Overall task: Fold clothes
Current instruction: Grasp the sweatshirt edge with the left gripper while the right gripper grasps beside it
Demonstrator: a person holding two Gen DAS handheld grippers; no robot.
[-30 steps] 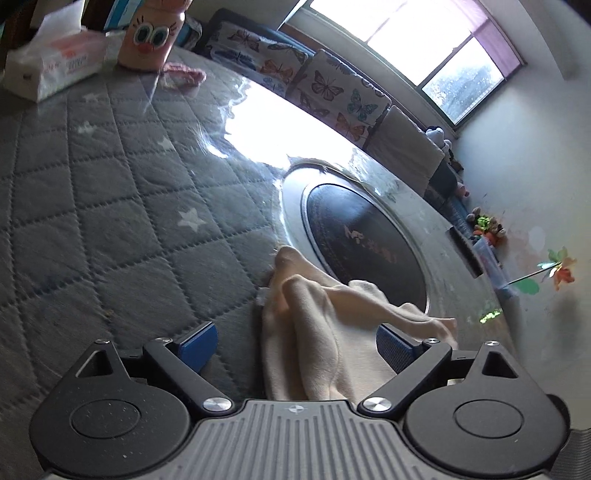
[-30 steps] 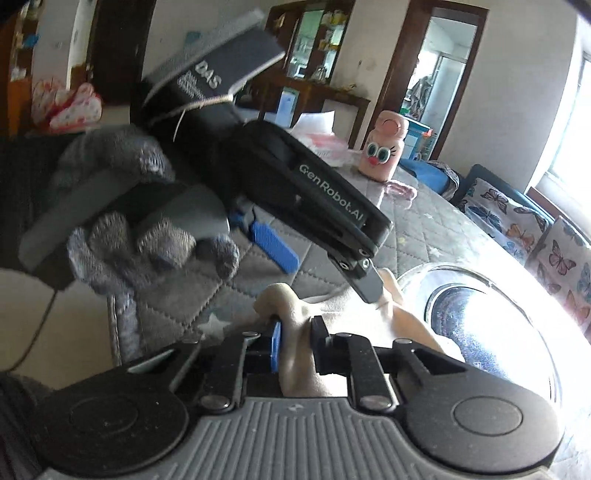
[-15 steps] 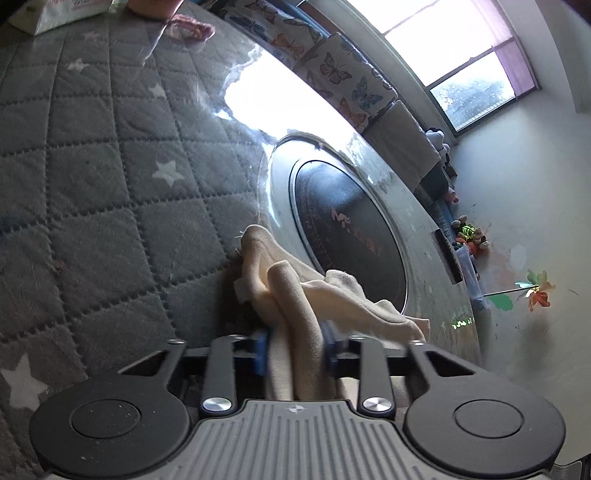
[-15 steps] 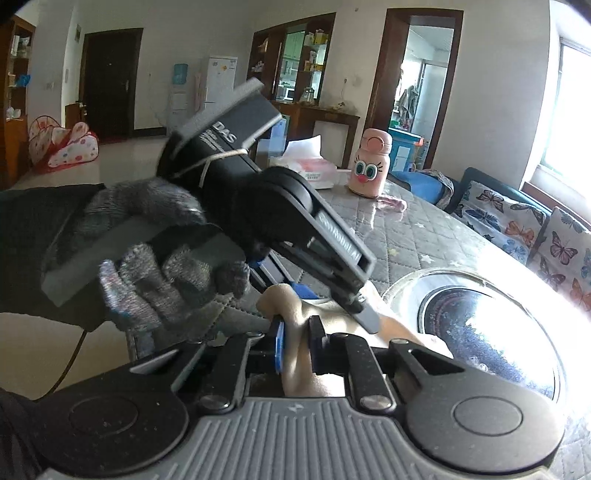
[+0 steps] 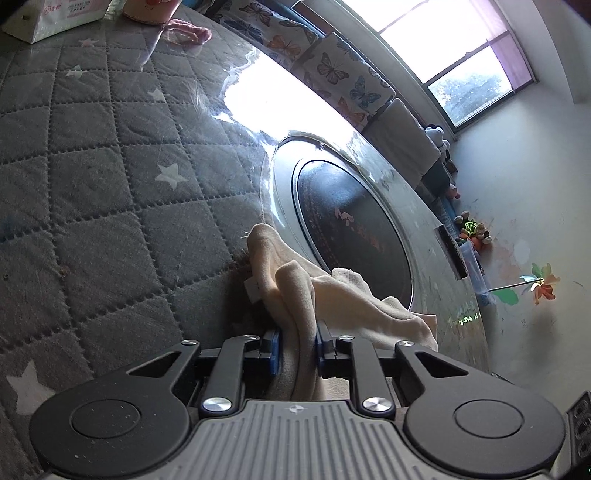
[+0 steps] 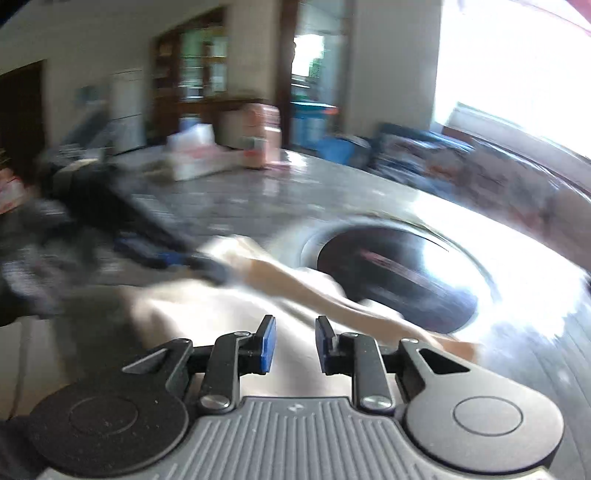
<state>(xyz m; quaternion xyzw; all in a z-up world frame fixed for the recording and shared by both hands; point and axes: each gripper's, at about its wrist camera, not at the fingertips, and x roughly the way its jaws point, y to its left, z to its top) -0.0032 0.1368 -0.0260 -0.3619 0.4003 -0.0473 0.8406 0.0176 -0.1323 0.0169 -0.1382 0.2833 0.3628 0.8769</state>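
Note:
A cream garment [image 5: 332, 295] lies bunched on the grey quilted table cover [image 5: 92, 166], beside a round black hob. My left gripper [image 5: 297, 350] is shut on a raised fold of it, blue pads pressing both sides. The right wrist view is motion-blurred. There my right gripper [image 6: 295, 343] hovers over the cream garment [image 6: 295, 288] with its jaws opening; the pads stand apart and nothing is pinched between them. The left gripper [image 6: 210, 266] appears there as a dark blur at the left, its tip on the cloth, held by a gloved hand [image 6: 29, 258].
A round black hob [image 5: 351, 236] with a metal rim is set into the table past the garment. At the table's far end stand a tissue box [image 5: 55, 18] and a pink bottle [image 5: 147, 7]. Beyond the table stands a sofa with butterfly cushions [image 5: 332, 66].
My left gripper closed from wide open onto the garment fold. My right gripper let go of the fold it pinched, rolled and swung sideways toward the hob.

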